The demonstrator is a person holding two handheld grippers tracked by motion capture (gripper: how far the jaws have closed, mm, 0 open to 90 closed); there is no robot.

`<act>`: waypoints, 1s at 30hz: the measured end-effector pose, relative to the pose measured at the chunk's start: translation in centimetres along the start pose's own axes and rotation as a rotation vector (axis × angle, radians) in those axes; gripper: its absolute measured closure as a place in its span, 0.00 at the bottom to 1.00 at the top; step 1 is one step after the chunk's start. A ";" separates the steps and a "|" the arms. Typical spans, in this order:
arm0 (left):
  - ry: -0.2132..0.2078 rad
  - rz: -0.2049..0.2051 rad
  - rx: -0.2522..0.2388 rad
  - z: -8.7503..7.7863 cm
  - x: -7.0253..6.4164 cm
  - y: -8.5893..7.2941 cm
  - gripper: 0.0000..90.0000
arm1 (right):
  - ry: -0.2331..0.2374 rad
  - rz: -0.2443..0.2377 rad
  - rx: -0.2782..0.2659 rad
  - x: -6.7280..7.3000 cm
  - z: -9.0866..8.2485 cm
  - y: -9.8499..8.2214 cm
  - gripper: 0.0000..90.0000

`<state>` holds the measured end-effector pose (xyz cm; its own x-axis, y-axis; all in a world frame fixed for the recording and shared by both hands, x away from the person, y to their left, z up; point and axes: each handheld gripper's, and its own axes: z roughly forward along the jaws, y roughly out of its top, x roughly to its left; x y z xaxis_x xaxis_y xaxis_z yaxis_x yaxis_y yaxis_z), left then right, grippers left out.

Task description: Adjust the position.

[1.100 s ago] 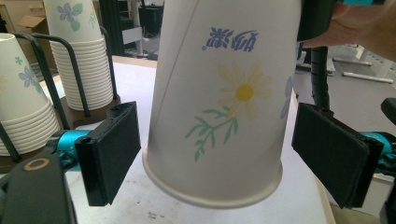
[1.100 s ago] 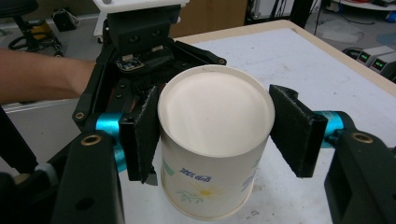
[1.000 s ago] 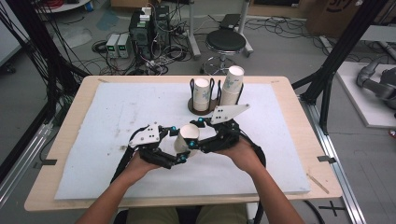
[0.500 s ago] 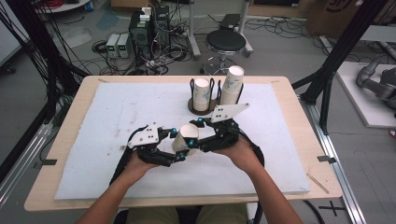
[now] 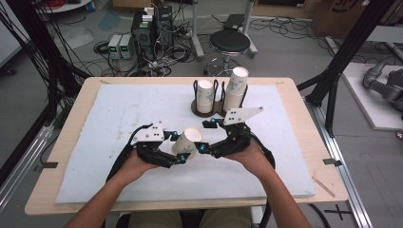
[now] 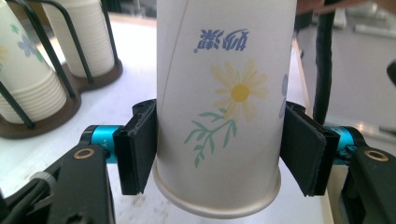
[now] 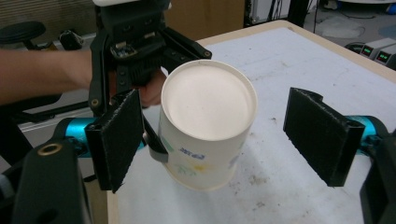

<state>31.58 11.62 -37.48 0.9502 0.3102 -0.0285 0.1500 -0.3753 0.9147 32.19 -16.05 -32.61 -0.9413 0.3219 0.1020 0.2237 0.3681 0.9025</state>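
A white paper cup (image 5: 187, 142) printed with a yellow flower is held above the white mat between both hands. My left gripper (image 5: 183, 149) is shut on it; in the left gripper view its pads (image 6: 137, 144) press both sides of the cup (image 6: 224, 93) near the rim. The cup lies tilted, its closed base (image 7: 208, 100) facing the right gripper view. My right gripper (image 5: 203, 137) is open, and its jaws stand wide on either side of the cup's base without touching it.
A dark wire cup holder (image 5: 209, 109) stands at the back centre of the mat with two stacks of paper cups (image 5: 205, 95) (image 5: 235, 88). The white mat (image 5: 119, 114) covers the wooden table (image 5: 304, 123). Cables trail from both grippers.
The hands and the cup have shifted only slightly. The left gripper keeps hold of the cup throughout.
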 end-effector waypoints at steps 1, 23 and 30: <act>-0.002 0.001 0.024 0.0 0.1 0.2 0.37 | 0.002 -0.004 0.003 -0.1 -0.2 -0.2 0.23; -0.094 0.145 0.371 1.2 -0.2 4.0 0.37 | 0.045 -0.131 0.164 -0.6 -1.6 -2.3 0.23; -0.121 0.167 0.426 1.9 -0.5 4.4 0.37 | 0.075 -0.183 0.213 -0.1 -0.1 -1.4 0.23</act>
<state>32.30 8.19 -34.22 0.9920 0.1208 0.0354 0.0670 -0.7444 0.6644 32.00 -16.69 -33.80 -0.9852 0.1705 -0.0161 0.0892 0.5915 0.8014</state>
